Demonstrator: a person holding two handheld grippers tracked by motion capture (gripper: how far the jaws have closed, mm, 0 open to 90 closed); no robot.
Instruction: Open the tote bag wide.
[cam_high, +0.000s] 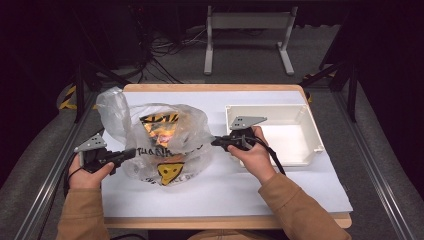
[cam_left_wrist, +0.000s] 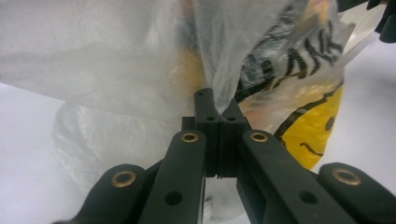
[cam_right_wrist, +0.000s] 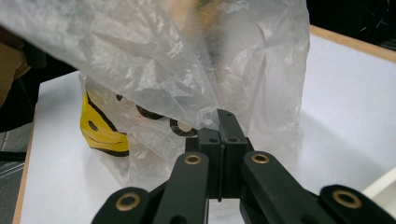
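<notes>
One plastic bag (cam_high: 162, 142) — two grippers clamping it.

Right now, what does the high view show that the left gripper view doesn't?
High view alone: the white bin right of the bag, the wooden table edge, both hands, the left gripper at the bag's left side and the right gripper at its right side.

Left gripper view alone: its jaws closed together, with a fold of film pinched at their tips.

Both: the clear plastic bag with black lettering and a yellow smiley face, on the white sheet.
</notes>
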